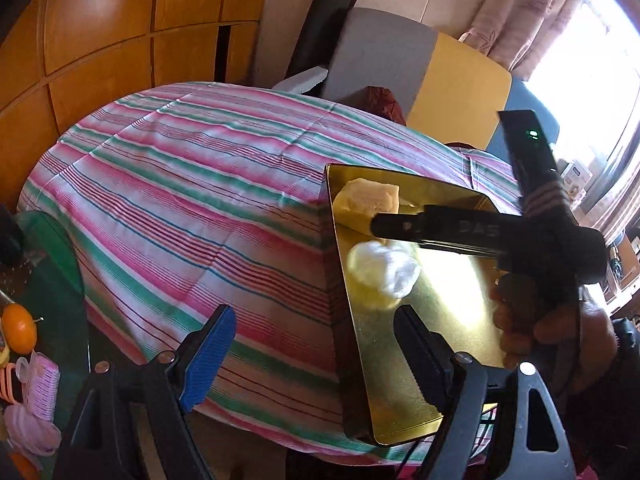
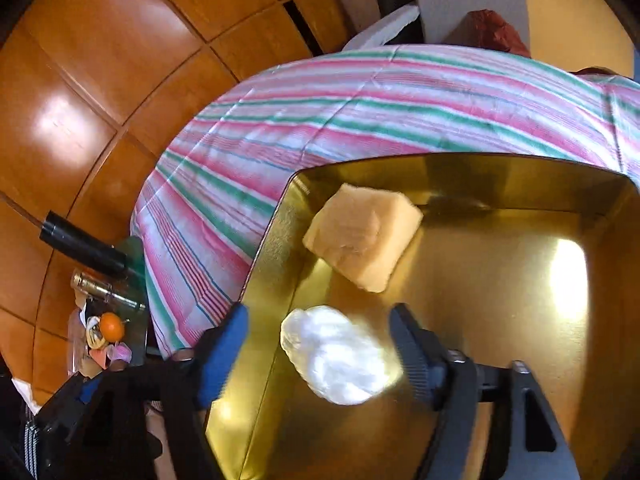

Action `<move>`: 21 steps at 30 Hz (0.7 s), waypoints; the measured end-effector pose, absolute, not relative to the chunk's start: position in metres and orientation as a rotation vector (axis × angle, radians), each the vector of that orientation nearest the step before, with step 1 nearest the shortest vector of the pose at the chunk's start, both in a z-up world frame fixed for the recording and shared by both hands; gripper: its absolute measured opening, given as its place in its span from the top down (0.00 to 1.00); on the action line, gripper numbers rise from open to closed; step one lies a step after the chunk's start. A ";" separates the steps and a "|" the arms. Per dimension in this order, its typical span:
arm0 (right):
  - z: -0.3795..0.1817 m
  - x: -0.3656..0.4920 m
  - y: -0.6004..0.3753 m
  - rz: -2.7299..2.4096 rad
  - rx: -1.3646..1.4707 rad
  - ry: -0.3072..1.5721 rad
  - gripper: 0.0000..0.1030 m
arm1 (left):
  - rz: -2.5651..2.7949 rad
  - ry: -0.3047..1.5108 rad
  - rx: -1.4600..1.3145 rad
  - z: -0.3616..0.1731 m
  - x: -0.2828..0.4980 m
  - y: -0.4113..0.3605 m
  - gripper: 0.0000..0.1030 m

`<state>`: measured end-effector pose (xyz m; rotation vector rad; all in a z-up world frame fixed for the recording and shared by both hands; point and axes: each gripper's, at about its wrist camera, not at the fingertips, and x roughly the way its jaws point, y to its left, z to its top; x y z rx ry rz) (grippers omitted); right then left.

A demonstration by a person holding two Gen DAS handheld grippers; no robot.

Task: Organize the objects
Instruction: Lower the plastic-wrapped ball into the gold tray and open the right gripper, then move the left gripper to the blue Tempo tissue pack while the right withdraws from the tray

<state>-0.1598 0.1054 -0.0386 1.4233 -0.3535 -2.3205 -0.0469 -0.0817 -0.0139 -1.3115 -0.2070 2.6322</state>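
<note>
A shiny gold tray (image 1: pixel 452 332) (image 2: pixel 500 280) rests on the striped tablecloth (image 1: pixel 192 184) (image 2: pixel 360 112). Inside it lie a yellow sponge block (image 1: pixel 366 196) (image 2: pixel 362 236) and a crumpled white wad (image 1: pixel 384 272) (image 2: pixel 340 356). My right gripper (image 2: pixel 320 344) is open and hangs over the tray. The white wad lies between its blue and black fingers, and neither pad presses on it. In the left wrist view the right gripper (image 1: pixel 386 230) reaches in from the right above the wad. My left gripper (image 1: pixel 316 356) stands open and holds nothing, straddling the tray's near left wall.
A low glass side table (image 1: pixel 52 264) (image 2: pixel 136 248) at the left holds an orange (image 1: pixel 18 328) (image 2: pixel 112 326) and pink clutter. Wooden cabinet doors (image 1: pixel 100 40) stand behind. A grey chair (image 1: pixel 380 52) and a yellow board (image 1: pixel 460 92) are beyond the table. A hand (image 1: pixel 540 332) holds the right gripper.
</note>
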 end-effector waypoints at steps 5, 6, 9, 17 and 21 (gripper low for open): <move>-0.022 -0.140 0.121 -2.374 1.378 -0.342 0.21 | 2.647 -0.175 -1.308 -0.011 -0.046 -0.077 0.20; -0.019 -0.134 0.125 -2.383 1.366 -0.345 0.19 | 2.652 -0.166 -1.304 -0.010 -0.045 -0.076 0.20; -0.011 -0.117 0.138 -2.429 1.347 -0.341 0.15 | 2.661 -0.142 -1.288 -0.006 -0.042 -0.070 0.20; 0.006 -0.073 0.170 -2.519 1.298 -0.327 0.14 | 2.650 -0.068 -1.247 0.004 -0.033 -0.049 0.20; 0.013 -0.053 0.183 -2.588 1.265 -0.289 0.11 | 2.633 -0.038 -1.232 0.008 -0.028 -0.039 0.20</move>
